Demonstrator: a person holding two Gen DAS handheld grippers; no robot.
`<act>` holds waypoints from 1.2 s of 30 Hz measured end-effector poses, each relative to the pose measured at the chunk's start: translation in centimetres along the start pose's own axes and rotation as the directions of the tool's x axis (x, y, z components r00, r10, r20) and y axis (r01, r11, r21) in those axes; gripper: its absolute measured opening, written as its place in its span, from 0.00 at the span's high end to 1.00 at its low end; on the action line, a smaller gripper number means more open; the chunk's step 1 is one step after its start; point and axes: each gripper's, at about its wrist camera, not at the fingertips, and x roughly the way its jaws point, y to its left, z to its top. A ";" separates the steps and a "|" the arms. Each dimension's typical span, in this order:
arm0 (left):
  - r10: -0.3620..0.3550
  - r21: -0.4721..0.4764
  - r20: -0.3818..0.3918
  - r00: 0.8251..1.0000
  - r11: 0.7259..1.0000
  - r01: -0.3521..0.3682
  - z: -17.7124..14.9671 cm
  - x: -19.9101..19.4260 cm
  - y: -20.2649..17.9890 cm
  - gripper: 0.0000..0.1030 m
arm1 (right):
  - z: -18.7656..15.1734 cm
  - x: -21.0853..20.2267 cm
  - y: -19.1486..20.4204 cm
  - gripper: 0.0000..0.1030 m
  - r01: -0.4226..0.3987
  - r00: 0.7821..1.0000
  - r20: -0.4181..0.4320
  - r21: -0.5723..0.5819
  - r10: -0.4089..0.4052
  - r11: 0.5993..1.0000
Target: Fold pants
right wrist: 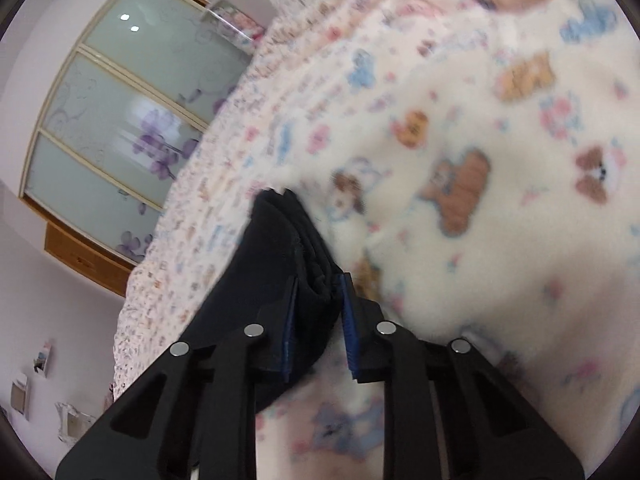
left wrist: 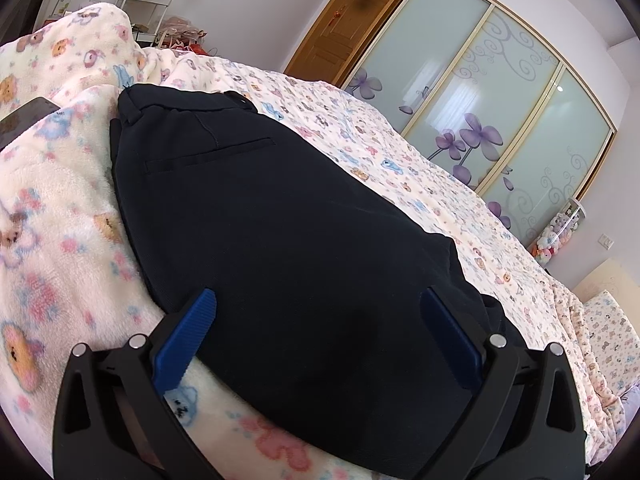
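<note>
Right tool (right wrist: 318, 300) pinches pants (right wrist: 280, 248) on blanket (right wrist: 480, 140).

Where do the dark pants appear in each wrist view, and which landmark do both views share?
Left wrist view: the pants fill the centre, spread on the teddy-print blanket, between the open left gripper's fingers.
Right wrist view: a bunched end of the pants sits lower centre, pinched in the right gripper.
Shared landmark: the flower-printed wardrobe doors.
</note>
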 end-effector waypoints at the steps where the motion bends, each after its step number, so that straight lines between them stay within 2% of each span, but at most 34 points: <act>1: -0.001 -0.001 0.000 1.000 1.000 0.001 0.0 0.0 0.0 0.02 | 0.0 -0.5 0.8 0.81 -0.014 1.000 0.021 -0.021 0.014 1.000; 5: -0.005 -0.005 0.001 1.000 1.000 0.005 0.0 0.0 0.0 0.02 | -0.3 -1.6 5.3 0.81 -0.079 0.994 0.061 -0.120 0.087 0.990; 10: -0.005 -0.005 0.001 1.000 1.000 0.005 0.0 0.0 0.0 0.02 | -2.1 -2.3 13.9 0.81 -0.201 0.975 0.033 -0.272 0.218 0.941; 16: -0.013 -0.012 0.003 1.000 1.000 0.013 0.0 0.0 0.1 0.02 | -8.4 -0.2 25.2 0.81 -0.336 0.941 -0.111 -0.439 0.321 0.833; 20: -0.020 -0.018 0.004 1.000 1.000 0.020 0.0 0.0 0.2 0.02 | -15.1 2.8 31.4 0.81 -0.419 0.908 -0.240 -0.513 0.343 0.750; 21: -0.022 -0.020 0.004 1.000 1.000 0.022 0.0 0.0 0.2 0.02 | -17.6 3.9 33.0 0.81 -0.449 0.893 -0.289 -0.527 0.344 0.722; 23: -0.028 -0.024 0.005 1.000 0.999 0.028 0.0 0.0 0.3 0.02 | -20.6 5.2 34.4 0.81 -0.476 0.877 -0.346 -0.542 0.333 0.693; 24: -0.031 -0.026 0.005 0.999 0.999 0.031 0.0 -0.1 0.3 0.02 | -23.0 6.3 35.1 0.81 -0.496 0.864 -0.391 -0.551 0.318 0.671; 26: -0.041 -0.034 0.006 0.999 0.999 0.041 0.0 -0.1 0.5 0.02 | -26.7 7.7 35.4 0.81 -0.508 0.852 -0.448 -0.580 0.272 0.637; 27: -0.044 -0.037 0.006 0.999 0.998 0.044 0.1 -0.1 0.5 0.02 | -28.0 8.1 35.4 0.81 -0.504 0.853 -0.461 -0.601 0.246 0.621; 29: -0.048 -0.041 0.006 0.999 0.998 0.048 0.1 -0.1 0.6 0.02 | -31.2 9.6 35.0 0.80 -0.471 0.864 -0.486 -0.690 0.130 0.550; 31: -0.051 -0.044 0.006 0.999 0.998 0.052 0.1 -0.1 0.7 0.02 | -32.2 10.2 34.3 0.76 -0.461 0.863 -0.499 -0.715 0.077 0.525; 32: -0.053 -0.045 0.006 0.999 0.998 0.053 0.1 -0.2 0.7 0.02 | -32.0 10.2 34.1 0.71 -0.467 0.856 -0.513 -0.707 0.070 0.530; 33: -0.054 -0.045 0.006 0.998 0.997 0.055 0.1 -0.2 0.7 0.02 | -31.9 10.1 34.0 0.61 -0.484 0.842 -0.534 -0.690 0.073 0.538; 34: -0.054 -0.045 0.006 0.999 0.997 0.054 0.1 -0.2 0.7 0.02 | -31.7 9.8 33.9 0.58 -0.500 0.831 -0.551 -0.676 0.080 0.541; 36: -0.053 -0.044 0.005 0.999 0.998 0.053 0.1 -0.2 0.7 0.02 | -31.2 8.7 33.9 0.58 -0.540 0.811 -0.573 -0.659 0.116 0.524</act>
